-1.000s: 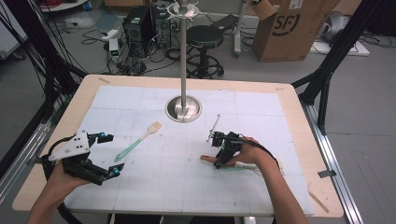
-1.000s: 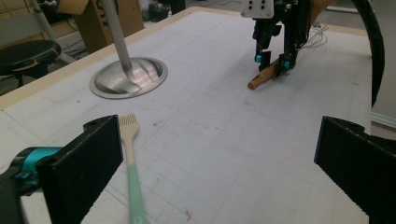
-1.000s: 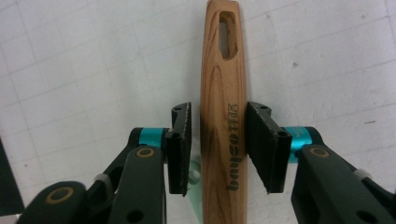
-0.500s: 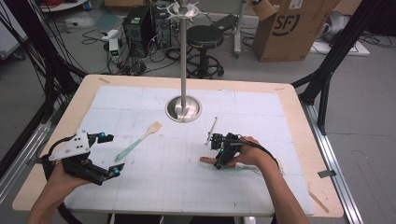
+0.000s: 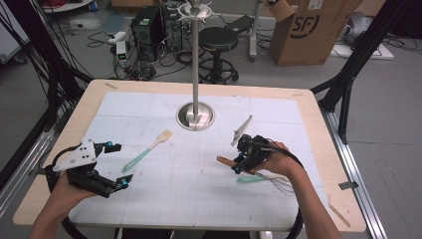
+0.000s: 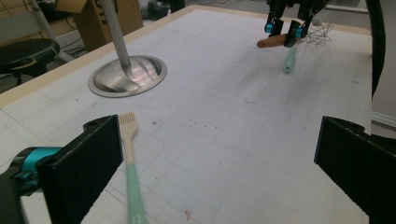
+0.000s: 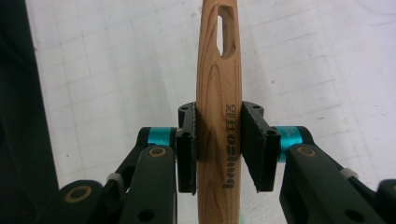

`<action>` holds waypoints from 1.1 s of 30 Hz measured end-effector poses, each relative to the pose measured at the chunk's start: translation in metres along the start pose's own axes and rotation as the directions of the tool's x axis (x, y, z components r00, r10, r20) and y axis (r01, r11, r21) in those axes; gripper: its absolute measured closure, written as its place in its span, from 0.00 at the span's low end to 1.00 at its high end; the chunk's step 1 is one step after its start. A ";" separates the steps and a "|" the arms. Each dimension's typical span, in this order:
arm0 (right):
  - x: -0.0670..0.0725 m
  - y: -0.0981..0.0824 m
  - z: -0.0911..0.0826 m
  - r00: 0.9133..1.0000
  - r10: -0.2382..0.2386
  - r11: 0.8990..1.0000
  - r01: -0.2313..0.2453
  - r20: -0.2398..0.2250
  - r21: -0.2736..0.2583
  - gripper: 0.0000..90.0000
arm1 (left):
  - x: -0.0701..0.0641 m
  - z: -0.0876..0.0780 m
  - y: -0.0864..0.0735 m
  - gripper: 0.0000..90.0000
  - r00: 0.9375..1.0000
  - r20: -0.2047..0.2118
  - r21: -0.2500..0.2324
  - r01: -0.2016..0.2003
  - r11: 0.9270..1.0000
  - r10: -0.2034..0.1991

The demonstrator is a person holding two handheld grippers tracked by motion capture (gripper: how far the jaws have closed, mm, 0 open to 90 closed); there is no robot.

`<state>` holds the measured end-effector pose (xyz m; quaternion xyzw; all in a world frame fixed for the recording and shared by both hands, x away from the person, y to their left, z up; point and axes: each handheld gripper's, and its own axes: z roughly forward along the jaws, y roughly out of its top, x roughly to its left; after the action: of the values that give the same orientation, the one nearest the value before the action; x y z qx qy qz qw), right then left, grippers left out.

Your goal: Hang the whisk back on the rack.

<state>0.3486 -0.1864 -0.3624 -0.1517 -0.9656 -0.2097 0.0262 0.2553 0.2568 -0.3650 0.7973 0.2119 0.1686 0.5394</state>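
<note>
So the right gripper (image 7: 218, 149) is clamped on the wooden handle (image 7: 218, 93), long axis crosswise between its jaws, hang-hole end pointing away; stand (image 5: 195, 64) sits beyond.

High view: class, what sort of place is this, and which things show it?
Probably a lab or workshop: a black computer tower amid floor cables, a brown cardboard box, and a gridded white table mat.

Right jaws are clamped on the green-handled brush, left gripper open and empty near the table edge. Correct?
Not quite. The right gripper is clamped on a wooden handle with a slot near its end, as the right gripper view shows. The green-handled brush lies loose on the mat in the high view. The rest holds: the left gripper is open and empty.
</note>
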 end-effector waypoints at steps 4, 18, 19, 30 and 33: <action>0.001 -0.006 -0.015 1.000 0.018 0.998 -0.017 0.023 -0.052 0.76 | 0.000 0.000 0.000 0.02 1.000 0.000 0.002 0.000 1.000 0.000; 0.006 -0.016 -0.060 0.997 0.064 0.976 -0.052 0.051 -0.212 0.76 | -0.001 0.001 0.000 0.02 1.000 0.004 0.004 -0.002 1.000 0.002; 0.006 -0.017 -0.063 0.997 0.065 0.974 -0.054 0.047 -0.218 0.76 | -0.001 0.002 0.000 0.02 1.000 0.003 0.004 0.000 1.000 0.000; 0.009 -0.017 -0.096 0.987 0.074 0.952 -0.027 0.143 -0.305 0.76 | -0.001 0.002 0.000 0.02 1.000 0.004 0.001 0.005 1.000 -0.005; 0.010 -0.015 -0.103 0.983 0.083 0.941 -0.023 0.166 -0.338 0.76 | -0.001 0.002 0.000 0.02 1.000 0.004 0.000 0.005 1.000 -0.005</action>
<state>0.3338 -0.2386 -0.2736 -0.1981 -0.9099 -0.3555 -0.0806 0.2559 0.2548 -0.3660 0.7971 0.2127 0.1655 0.5403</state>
